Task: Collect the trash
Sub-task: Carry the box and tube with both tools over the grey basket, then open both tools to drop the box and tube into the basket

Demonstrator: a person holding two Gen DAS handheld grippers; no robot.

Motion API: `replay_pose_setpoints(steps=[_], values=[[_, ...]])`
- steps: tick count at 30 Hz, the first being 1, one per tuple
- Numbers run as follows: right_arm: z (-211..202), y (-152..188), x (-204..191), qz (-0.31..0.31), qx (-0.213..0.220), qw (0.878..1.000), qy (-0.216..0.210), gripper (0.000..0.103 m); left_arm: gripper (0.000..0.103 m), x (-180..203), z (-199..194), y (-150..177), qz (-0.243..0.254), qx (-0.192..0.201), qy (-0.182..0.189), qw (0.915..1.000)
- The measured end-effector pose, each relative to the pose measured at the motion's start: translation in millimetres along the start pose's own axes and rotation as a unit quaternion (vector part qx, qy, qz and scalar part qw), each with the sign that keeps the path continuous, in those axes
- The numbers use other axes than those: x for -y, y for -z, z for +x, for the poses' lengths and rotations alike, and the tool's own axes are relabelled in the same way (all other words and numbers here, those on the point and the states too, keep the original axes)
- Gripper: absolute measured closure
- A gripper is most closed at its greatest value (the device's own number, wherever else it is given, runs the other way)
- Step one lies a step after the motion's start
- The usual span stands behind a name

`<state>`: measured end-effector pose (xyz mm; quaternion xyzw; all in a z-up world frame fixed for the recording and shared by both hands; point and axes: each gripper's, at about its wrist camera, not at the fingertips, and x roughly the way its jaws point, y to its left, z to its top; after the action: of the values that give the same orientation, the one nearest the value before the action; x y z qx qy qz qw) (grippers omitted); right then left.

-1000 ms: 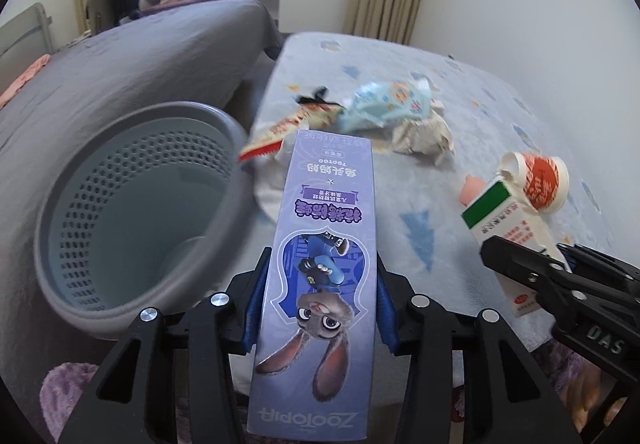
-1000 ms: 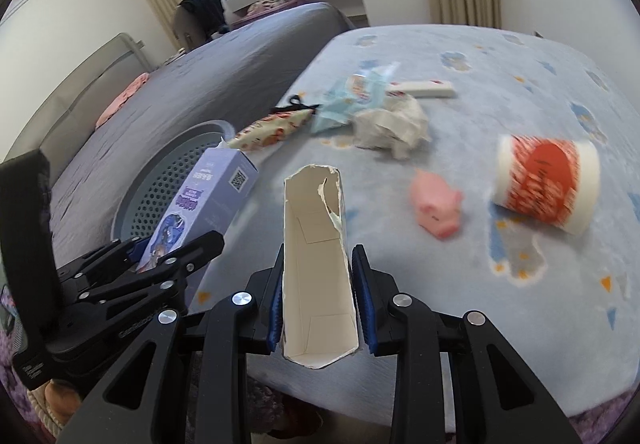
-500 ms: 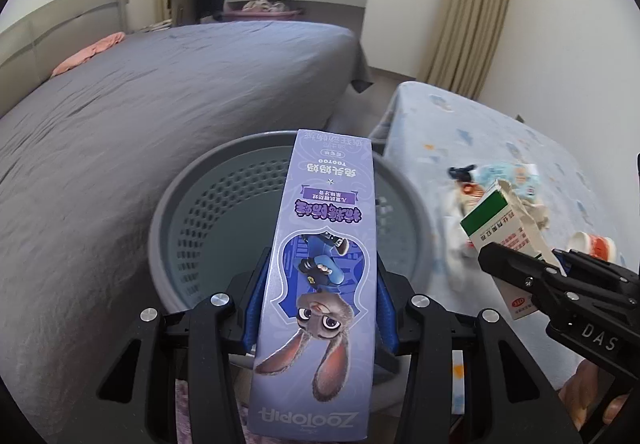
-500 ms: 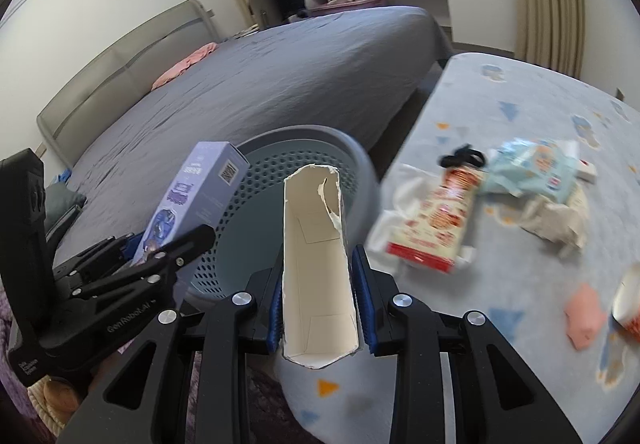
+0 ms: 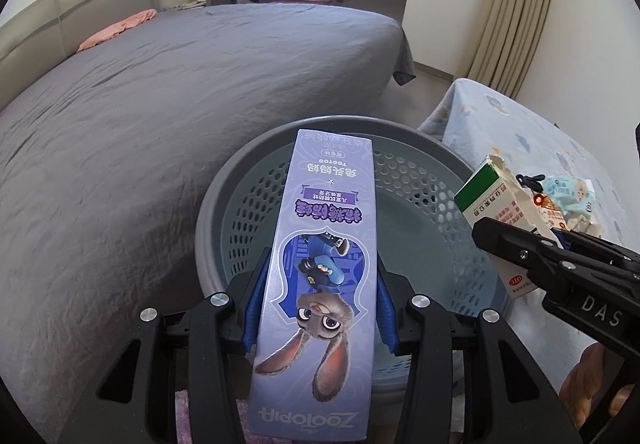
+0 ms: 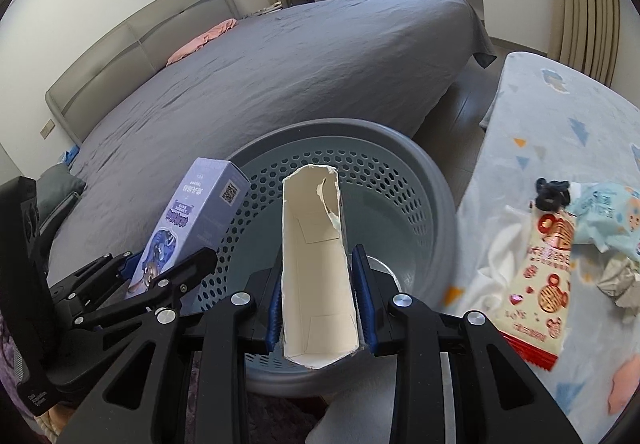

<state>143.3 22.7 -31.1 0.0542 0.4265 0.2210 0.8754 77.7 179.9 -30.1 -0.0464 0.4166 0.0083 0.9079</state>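
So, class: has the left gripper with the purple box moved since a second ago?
Yes. The left gripper, shut on the purple box, has swung off the table and now points over the grey basket.

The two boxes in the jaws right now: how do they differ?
The purple box in the left gripper is intact, closed at its far end, and printed with a cartoon rabbit. The white box in the right gripper is torn open at its far end and along one side, showing a plain pale inside; its outside is white with a green band. The purple box looks longer and wider. Both are slim cardboard cartons, clamped by their sides and held over the grey basket.
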Motion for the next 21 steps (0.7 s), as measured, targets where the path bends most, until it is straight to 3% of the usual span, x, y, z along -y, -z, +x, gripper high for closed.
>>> replay_pose_setpoints(steps=[7,9,11,13,21], values=[[10.5,-3.2,-2.6,-0.001,-0.001,1.0,0.003,0.073,0.057,-11.9,7.4,-0.9,-0.013,-0.005,-0.006,0.9999],[11.6,-2.3,-3.7,-0.003,-0.003,1.0,0.005,0.072,0.049,-12.8,7.1,-0.6,-0.014,-0.004,-0.006,0.9999],[12.6,-2.7,-5.0,-0.005,-0.004,1.0,0.006,0.068,0.042,-13.9,5.6,-1.1,-0.016,0.001,-0.008,0.9998],[10.9,-2.3,-6.3,-0.007,0.0,1.0,0.009,0.056,0.04,-15.2,3.9,-0.6,-0.017,0.003,-0.009,0.9998],[5.6,-0.3,-6.7,-0.01,0.007,1.0,0.016,0.055,0.035,-18.6,1.3,0.2,-0.022,0.002,-0.01,0.9997]])
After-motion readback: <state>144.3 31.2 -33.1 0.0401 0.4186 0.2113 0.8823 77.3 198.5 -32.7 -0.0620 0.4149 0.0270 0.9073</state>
